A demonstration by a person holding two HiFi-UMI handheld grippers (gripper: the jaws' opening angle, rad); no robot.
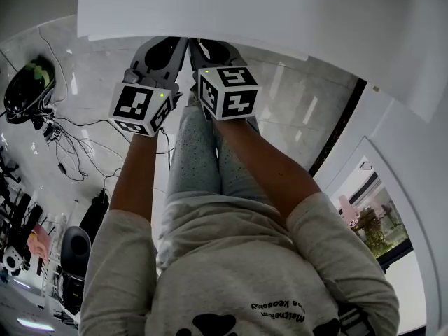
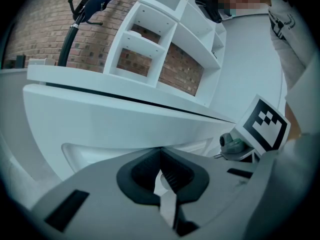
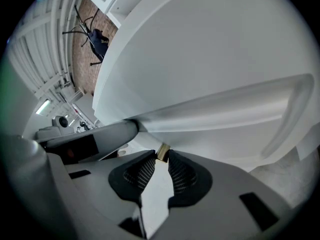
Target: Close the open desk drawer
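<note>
Step in hand: the push. My left gripper (image 2: 160,159) has its fingers pressed together; my right gripper (image 3: 161,159) has them nearly so, with a small brass piece (image 3: 162,152) at their tips. Both sit close to the white drawer front (image 2: 100,119) under the counter (image 2: 75,77). Next, I judge: push straight in, evenly.

Head view looks steeply down; both gripper views closely face the desk (image 1: 280,12).

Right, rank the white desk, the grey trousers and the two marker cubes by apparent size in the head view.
1. white desk
2. grey trousers
3. left marker cube and right marker cube: they look alike, so I won't rank one over the other.
</note>
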